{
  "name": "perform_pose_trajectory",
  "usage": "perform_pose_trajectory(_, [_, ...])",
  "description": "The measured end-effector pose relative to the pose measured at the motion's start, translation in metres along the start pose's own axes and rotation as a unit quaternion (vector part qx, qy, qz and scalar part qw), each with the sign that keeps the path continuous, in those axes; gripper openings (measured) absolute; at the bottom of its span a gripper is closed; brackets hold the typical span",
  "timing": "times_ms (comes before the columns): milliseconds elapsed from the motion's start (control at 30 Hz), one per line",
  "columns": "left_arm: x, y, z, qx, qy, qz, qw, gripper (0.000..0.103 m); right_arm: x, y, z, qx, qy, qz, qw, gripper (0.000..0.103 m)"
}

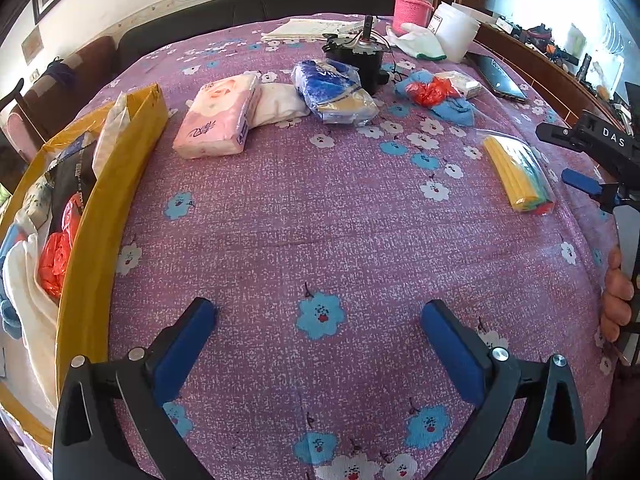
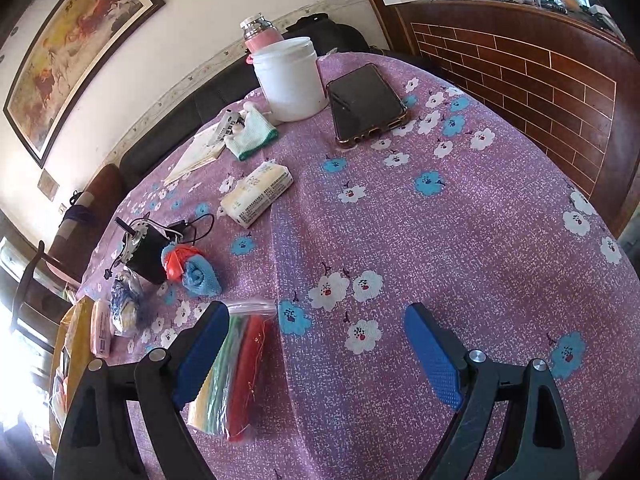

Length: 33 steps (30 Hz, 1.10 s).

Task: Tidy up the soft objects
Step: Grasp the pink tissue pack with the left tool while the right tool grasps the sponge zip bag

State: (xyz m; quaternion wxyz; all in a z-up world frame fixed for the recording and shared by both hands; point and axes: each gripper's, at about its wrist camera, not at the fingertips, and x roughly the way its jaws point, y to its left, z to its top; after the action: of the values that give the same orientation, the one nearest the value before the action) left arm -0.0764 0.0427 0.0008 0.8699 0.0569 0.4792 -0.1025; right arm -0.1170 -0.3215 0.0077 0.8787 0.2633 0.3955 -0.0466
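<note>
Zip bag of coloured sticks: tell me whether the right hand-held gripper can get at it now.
Probably yes: the zip bag lies flat beside the open right hand-held gripper, nothing on top of it.

A: Any lettering you can actually read?

B: "DAS", white capitals on the black body of the right gripper at the right edge. The blue pack in the far middle shows "Vi", the rest creased away.

A: And the pink tissue pack on its left?

B: Printed script, too small to read. Same for the pale pack.
</note>
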Motion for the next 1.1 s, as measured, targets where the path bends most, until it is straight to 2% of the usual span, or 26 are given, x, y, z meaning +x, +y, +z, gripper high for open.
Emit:
perform_pose_trajectory(233, [-0.004, -0.002, -0.005, -0.001, -0.006, 0.008, 0.9999, 0.103, 0.0, -0.001, 0.0, 0.001, 0.0, 0.001, 1.0, 0.092])
perform_pose_trajectory(333, [-0.006, -0.001, -0.005, 0.011, 0.005, -0.011, 0.9999, 0.103, 0.0, -0.001, 0.0, 0.002, -0.001, -0.002, 1.0, 0.092])
perform_pose_trajectory(433, [-0.01, 0.014, 0.008, -0.011, 0.009, -0.052, 0.9985, 0.103, -0.001, -0.003, -0.001, 0.004, -0.002, -0.001, 1.0, 0.092])
perform_pose_trajectory(467, [-0.012, 0.021, 0.018, -0.022, 0.006, -0.054, 0.9983, 0.103, -0.001, -0.003, -0.001, 0.004, -0.002, -0.001, 1.0, 0.092])
perform_pose_trajectory(567, [-0.016, 0.043, 0.051, -0.043, -0.018, -0.038, 0.9982, 0.103, -0.001, -0.003, -0.001, 0.004, -0.001, 0.0, 1.0, 0.093])
perform_pose_trajectory(633, [-0.008, 0.052, 0.075, -0.041, -0.022, -0.022, 0.9987, 0.103, -0.001, -0.003, -0.001, 0.004, -0.001, 0.001, 1.0, 0.093])
perform_pose_trajectory(700, [0.009, 0.058, 0.094, -0.034, -0.01, -0.007, 0.9993, 0.103, -0.001, -0.003, -0.001, 0.005, -0.001, 0.003, 1.0, 0.093])
perform_pose_trajectory(767, [0.029, 0.066, 0.109, -0.037, 0.008, -0.011, 0.9992, 0.103, -0.002, -0.003, -0.001, 0.007, -0.001, 0.004, 1.0, 0.093])
perform_pose_trajectory(900, [0.057, 0.08, 0.127, -0.061, 0.025, -0.019, 0.9977, 0.103, -0.002, -0.003, -0.001, 0.006, -0.001, 0.003, 1.0, 0.094])
perform_pose_trajectory(1067, [0.067, 0.073, 0.132, -0.038, 0.017, -0.001, 0.9991, 0.103, -0.001, -0.002, -0.001, 0.003, 0.0, 0.003, 1.0, 0.095])
perform_pose_trajectory(1100, [0.068, 0.07, 0.132, -0.033, 0.018, -0.002, 0.9993, 0.099, -0.001, -0.002, -0.001, 0.003, 0.0, 0.004, 1.0, 0.095])
